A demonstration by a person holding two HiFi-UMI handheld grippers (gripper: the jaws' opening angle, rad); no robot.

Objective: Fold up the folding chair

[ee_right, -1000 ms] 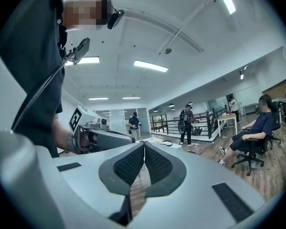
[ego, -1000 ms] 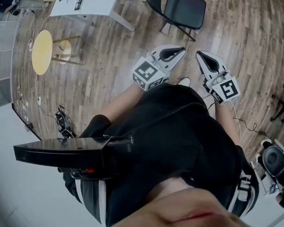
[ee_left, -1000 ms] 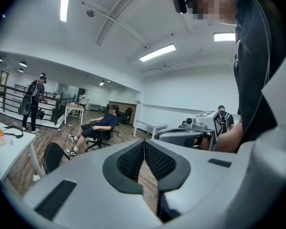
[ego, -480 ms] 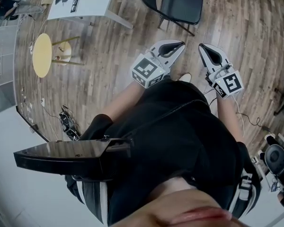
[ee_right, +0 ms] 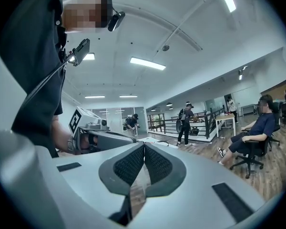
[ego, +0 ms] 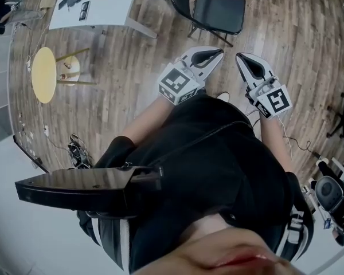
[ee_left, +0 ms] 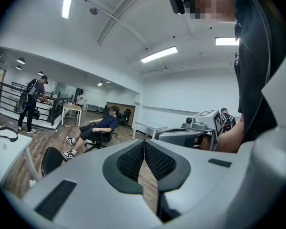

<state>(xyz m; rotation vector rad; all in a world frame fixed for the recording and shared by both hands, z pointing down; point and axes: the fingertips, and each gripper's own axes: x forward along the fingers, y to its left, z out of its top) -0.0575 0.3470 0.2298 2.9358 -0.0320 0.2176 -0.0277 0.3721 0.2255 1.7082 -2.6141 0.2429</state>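
The black folding chair (ego: 219,8) stands unfolded on the wood floor at the top of the head view, seat flat. Its dark back (ee_left: 51,159) shows low at the left of the left gripper view. My left gripper (ego: 220,52) is held out in front of my body, short of the chair, shut and empty; its ribbed pads (ee_left: 133,160) meet. My right gripper (ego: 239,58) is beside it, also shut with nothing in it, pads (ee_right: 155,162) together. Each gripper appears in the other's view: the right one (ee_left: 200,128), the left one (ee_right: 97,136).
A white table (ego: 97,2) with small items stands left of the chair. A yellow round stool (ego: 44,74) is further left. Cables (ego: 77,150) lie on the floor. An office chair base (ego: 332,195) sits at the right. A seated person (ee_right: 250,135) and standing people are in the room.
Both grippers, still shut, have shifted slightly with my body across the floor. The table and stool have slid left in the head view.
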